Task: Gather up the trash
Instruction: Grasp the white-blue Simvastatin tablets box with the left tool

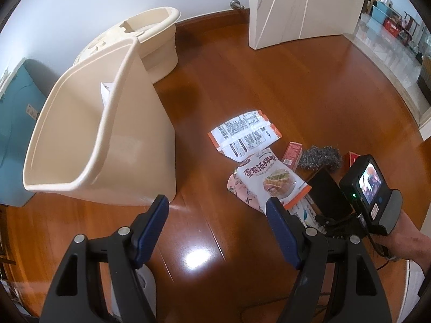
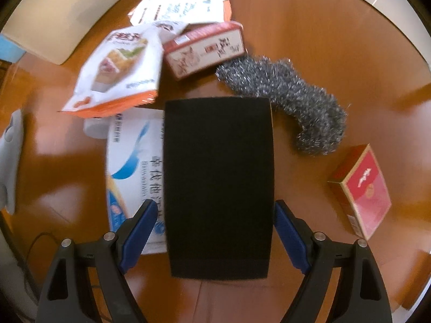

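Trash lies in a pile on the wood floor: a white-and-orange wrapper (image 1: 242, 134) (image 2: 183, 2), a cake-mix pouch (image 1: 269, 177) (image 2: 118, 67), a small red-and-white box (image 2: 204, 51), a steel scourer (image 2: 296, 91), a red box (image 2: 361, 191) and a white-and-blue carton (image 2: 134, 161). A black rectangular block (image 2: 218, 188) rests on the carton. My right gripper (image 2: 215, 204) points straight down with its jaws astride the block; a thin gap shows at the left pad. My left gripper (image 1: 217, 200) is open over bare floor, just left of the pouch.
A tall beige bin (image 1: 107, 134) stands left of the pile with a white scrap (image 1: 106, 91) inside. A beige mop bucket (image 1: 156, 35) sits behind it by the wall. A white door (image 1: 296, 8) stands at the back. A hand holds the right gripper's camera unit (image 1: 369, 188).
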Demonstrator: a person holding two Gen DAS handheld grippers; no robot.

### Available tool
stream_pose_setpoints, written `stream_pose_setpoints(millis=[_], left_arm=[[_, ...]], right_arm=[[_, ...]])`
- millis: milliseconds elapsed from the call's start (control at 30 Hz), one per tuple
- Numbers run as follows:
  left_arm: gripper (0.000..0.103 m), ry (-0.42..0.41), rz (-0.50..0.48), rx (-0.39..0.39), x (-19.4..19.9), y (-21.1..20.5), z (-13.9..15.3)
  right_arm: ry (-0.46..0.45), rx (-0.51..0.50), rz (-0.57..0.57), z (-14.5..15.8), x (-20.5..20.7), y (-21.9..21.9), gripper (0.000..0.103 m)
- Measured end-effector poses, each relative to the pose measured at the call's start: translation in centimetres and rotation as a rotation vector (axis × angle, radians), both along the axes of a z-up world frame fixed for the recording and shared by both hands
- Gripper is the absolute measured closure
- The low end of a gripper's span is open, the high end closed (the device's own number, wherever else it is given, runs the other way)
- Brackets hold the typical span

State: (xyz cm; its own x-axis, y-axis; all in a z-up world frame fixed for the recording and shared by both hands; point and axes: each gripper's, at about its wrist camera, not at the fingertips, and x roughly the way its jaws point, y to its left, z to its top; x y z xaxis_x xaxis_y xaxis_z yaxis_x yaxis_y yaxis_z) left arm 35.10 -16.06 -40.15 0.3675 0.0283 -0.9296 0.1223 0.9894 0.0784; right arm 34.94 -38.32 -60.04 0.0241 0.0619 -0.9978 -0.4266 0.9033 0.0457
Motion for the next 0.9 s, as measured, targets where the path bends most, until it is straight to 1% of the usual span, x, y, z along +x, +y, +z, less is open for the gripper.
stream_pose_setpoints(millis=[33, 133, 167, 200, 233, 333, 367, 433, 533, 633, 700, 767, 833, 900], left_arm=[[0.029, 0.002, -0.001, 0.004, 0.0, -0.1, -0.2], [0.029, 0.015, 0.001, 0.009, 0.0, -0.6, -1.2], [0.028, 0.021, 0.002, 0.008, 0.0, -0.7, -1.6], [0.029, 0.027, 0.002, 0.005, 0.0, -0.9, -1.9], [0.029, 0.022, 0.008, -0.015, 0.0, -1.2, -2.3], [0.029, 0.050, 0.012, -0.025, -0.3, -2.3, -3.8], [0.029, 0.063, 0.013, -0.040, -0.5, -2.8, -4.5], [0.029, 0.088, 0.015, -0.063, -0.9, -3.9, -5.6], [0.029, 0.150, 0.036, -0.119, -1.5, -5.5, -7.9], [0.029, 0.218, 0.077, -0.158, -2.3, -7.5, -10.6], [0.029, 0.241, 0.093, -0.158, -2.7, -8.9, -12.3], [0.029, 0.246, 0.114, -0.136, -2.8, -10.1, -13.9], [0.029, 0.271, 0.142, -0.125, -2.6, -11.3, -15.6], [0.029, 0.280, 0.163, -0.123, -2.4, -12.1, -16.7]], right_arm=[[-0.003, 0.011, -0.010, -0.1, 0.1, -0.3, 0.011], [-0.008, 0.048, -0.055, -0.3, 0.5, -1.4, 0.012], [-0.002, 0.070, -0.068, -0.2, 0.5, -1.9, 0.020], [-0.003, 0.099, -0.076, -0.1, 0.4, -2.3, 0.022], [-0.008, 0.092, -0.076, 0.0, 0.3, -2.4, 0.023], [-0.010, 0.085, -0.080, 0.1, -0.5, -3.0, 0.023], [-0.016, 0.082, -0.085, 0.4, -1.0, -3.3, 0.023], [-0.046, 0.109, -0.107, 1.6, -2.4, -4.3, 0.023], [-0.086, 0.117, -0.145, 3.5, -4.2, -6.5, 0.024], [-0.114, 0.129, -0.216, 5.1, -5.8, -9.3, 0.026], [-0.132, 0.149, -0.262, 5.8, -6.4, -11.8, 0.026], [-0.149, 0.154, -0.304, 5.8, -7.3, -13.3, 0.026], [-0.170, 0.170, -0.360, 6.1, -7.9, -15.2, 0.026], [-0.189, 0.188, -0.409, 6.2, -8.7, -15.2, 0.026]])
